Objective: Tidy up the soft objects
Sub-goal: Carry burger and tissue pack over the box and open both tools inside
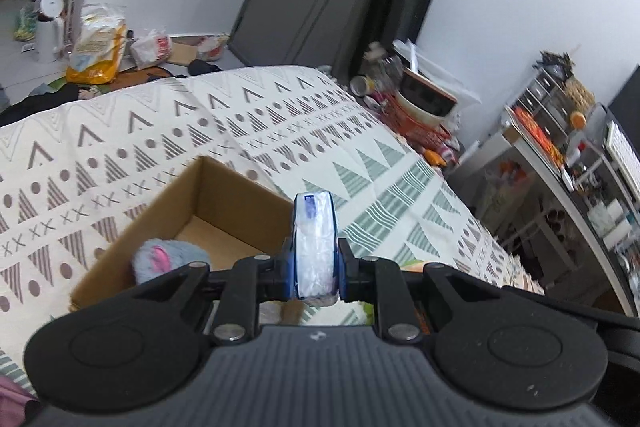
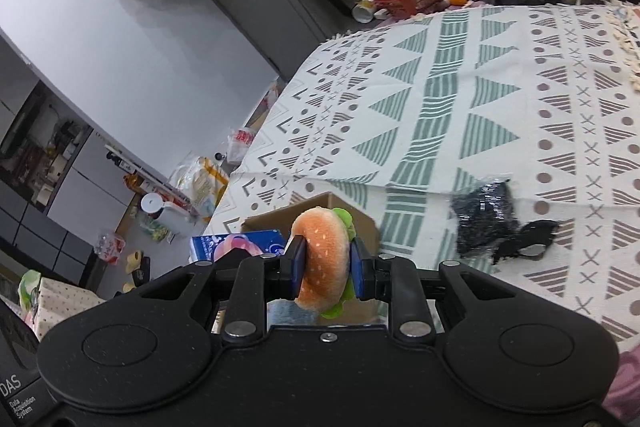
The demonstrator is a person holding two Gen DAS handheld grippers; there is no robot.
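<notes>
Left gripper clamps a tissue pack, right gripper a plush burger; release both only once the cardboard box lies under the fingers

Matt cardboard box, glossy plastic-wrapped pack, plush burger, woven cloth

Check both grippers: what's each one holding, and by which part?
Left gripper: shut on the tissue pack, across its flat faces. Right gripper: shut on the plush burger, squeezing its bun sides.
</notes>
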